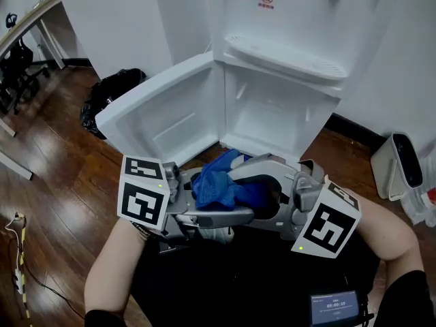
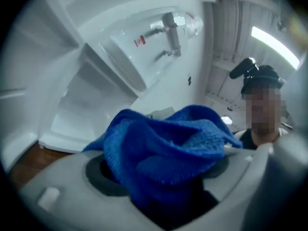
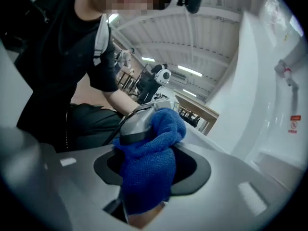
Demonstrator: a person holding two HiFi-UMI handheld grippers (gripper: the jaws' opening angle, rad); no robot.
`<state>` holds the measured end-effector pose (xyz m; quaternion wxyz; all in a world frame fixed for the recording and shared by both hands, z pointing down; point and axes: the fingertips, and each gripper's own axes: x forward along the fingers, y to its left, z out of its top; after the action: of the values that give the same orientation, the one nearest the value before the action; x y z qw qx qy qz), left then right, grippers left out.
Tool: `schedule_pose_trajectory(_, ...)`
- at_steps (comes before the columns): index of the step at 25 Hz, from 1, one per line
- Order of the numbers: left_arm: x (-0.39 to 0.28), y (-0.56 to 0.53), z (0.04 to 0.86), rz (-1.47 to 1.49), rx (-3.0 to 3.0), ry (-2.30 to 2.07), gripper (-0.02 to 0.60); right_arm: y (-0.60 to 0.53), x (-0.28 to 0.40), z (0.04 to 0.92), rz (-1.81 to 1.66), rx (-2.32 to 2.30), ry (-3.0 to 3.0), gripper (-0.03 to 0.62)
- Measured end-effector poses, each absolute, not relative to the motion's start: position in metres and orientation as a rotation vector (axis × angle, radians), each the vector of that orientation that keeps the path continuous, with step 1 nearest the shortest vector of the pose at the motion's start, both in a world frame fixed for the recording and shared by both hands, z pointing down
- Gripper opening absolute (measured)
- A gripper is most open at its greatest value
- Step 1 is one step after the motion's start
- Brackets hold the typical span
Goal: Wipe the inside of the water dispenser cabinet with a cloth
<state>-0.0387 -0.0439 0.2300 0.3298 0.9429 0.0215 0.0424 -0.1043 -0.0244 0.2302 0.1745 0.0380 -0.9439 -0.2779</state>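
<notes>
One blue cloth (image 1: 218, 182) sits between the two hand-held grippers (image 2: 178, 172) (image 3: 139, 172).

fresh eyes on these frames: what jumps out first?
A bright blue cloth bunched at the centre of the head view, between the jaws of the left gripper and the right gripper, which face each other. Just behind it, the white dispenser cabinet gapes, its door swung open to the left; a black bag lies on the wood floor beyond.
</notes>
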Motion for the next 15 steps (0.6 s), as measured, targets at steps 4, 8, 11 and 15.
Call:
schedule_pose_trajectory(4,-0.037,-0.052,0.253,0.115,2.392,0.022,0.223,-0.023,-0.1,0.249,-0.782,0.071,-2.69,0.279)
schedule_pose_trajectory(8,-0.05,-0.074,0.26,0.112,2.452,-0.131,0.192,-0.037,-0.066,0.246,-0.622,0.154,-2.738,0.269)
schedule_pose_trajectory(11,-0.076,-0.132,0.26,0.12,2.583,-0.561,0.2,-0.079,-0.012,0.216,-0.387,0.54,-2.838,0.18)
schedule_pose_trajectory(15,-0.07,-0.197,0.245,0.205,2.749,-0.979,0.202,-0.111,0.032,0.168,-0.193,0.955,-3.006,0.115)
